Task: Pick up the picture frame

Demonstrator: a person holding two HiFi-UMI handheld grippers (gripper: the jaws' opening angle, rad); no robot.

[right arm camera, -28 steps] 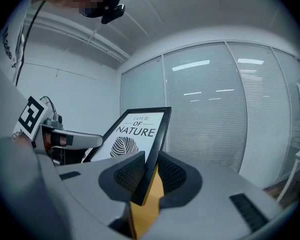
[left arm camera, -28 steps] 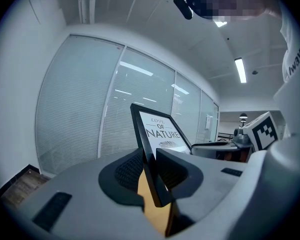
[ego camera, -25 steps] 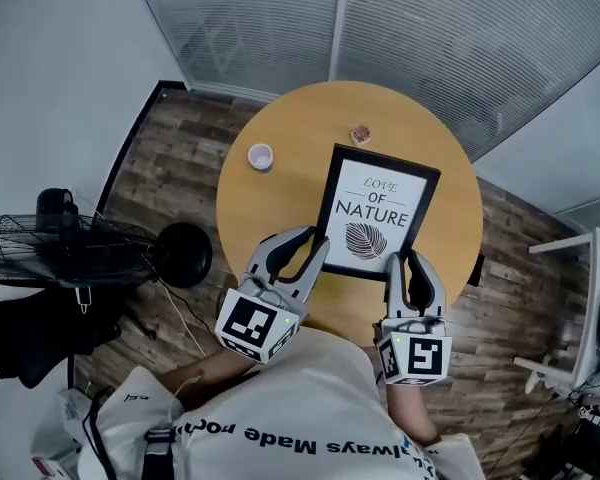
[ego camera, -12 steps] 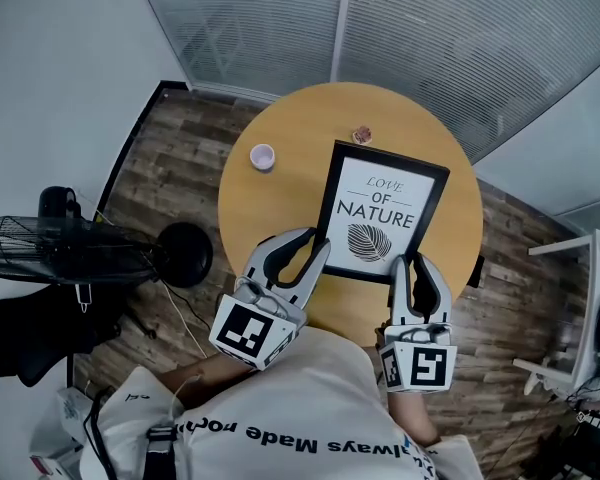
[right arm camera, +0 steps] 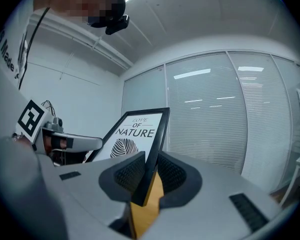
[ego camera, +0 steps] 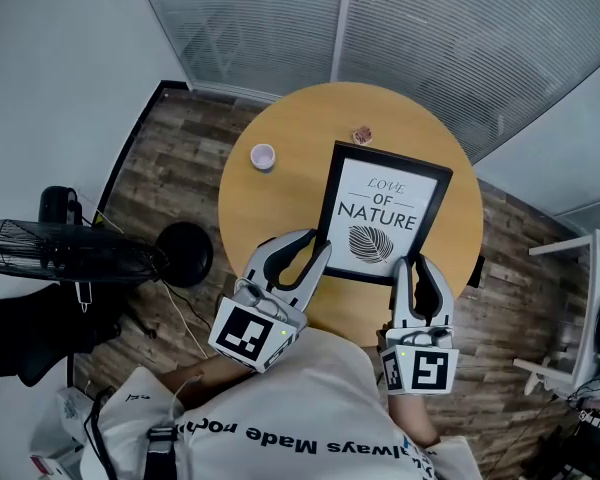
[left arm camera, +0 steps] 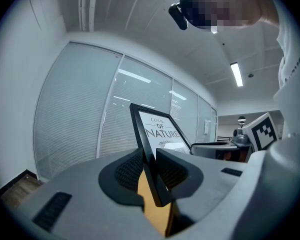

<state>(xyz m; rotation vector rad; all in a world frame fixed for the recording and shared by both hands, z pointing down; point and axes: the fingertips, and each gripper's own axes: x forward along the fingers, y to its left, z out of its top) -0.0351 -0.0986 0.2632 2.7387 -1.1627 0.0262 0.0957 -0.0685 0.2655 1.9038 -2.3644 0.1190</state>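
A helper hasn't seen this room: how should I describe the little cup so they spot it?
Look at the round wooden table. On its left side, apart from the black picture frame, stands the small cup. It is pale and round-rimmed, unlike the smaller brownish lump near the frame's top.

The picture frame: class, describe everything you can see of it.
The picture frame is a thin black rectangle around a white print that reads LOVE OF NATURE above a dark leaf drawing. It lies over the round wooden table, with its short edges nearest and farthest from the person. The left hand-held gripper is shut on its near left corner, and the right hand-held gripper on its near right corner. Whether its far edge rests on the table cannot be told.
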